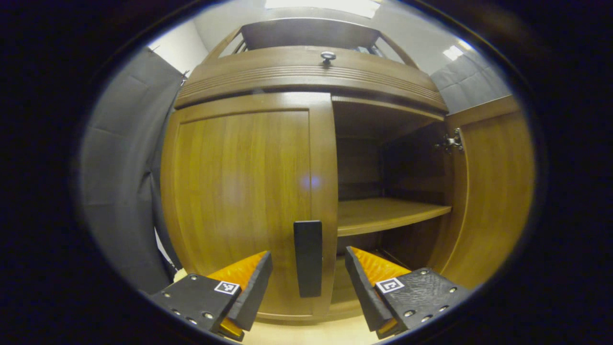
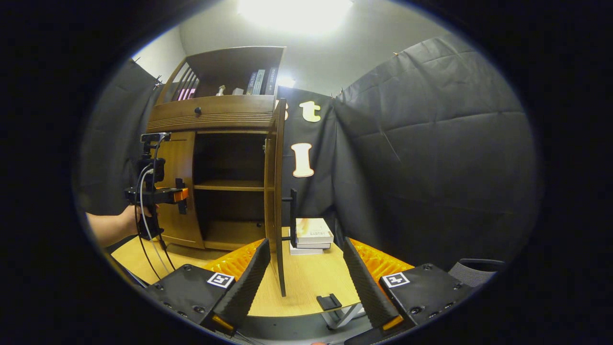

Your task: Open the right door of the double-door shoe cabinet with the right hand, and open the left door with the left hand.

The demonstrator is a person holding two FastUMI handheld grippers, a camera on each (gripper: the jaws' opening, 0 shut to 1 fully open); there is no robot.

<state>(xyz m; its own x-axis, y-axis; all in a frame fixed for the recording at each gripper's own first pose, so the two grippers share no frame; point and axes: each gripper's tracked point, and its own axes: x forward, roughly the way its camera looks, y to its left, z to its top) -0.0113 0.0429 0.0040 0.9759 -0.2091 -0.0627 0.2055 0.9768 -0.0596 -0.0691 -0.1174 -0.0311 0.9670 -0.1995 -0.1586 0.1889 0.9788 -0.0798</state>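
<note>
The right door (image 2: pixel 275 191) stands swung out, edge-on between the spread fingers of the right gripper (image 2: pixel 302 278), which touch nothing. The left door (image 1: pixel 244 201) is closed. The left gripper (image 1: pixel 309 280), jaws apart, straddles the door handle (image 1: pixel 308 258) without contact, evidently aligned for a pull.

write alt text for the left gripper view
The left hand-held gripper, open, lines up with the dark handle of the closed left door. The right door stands open, showing a bare shelf inside.
</note>
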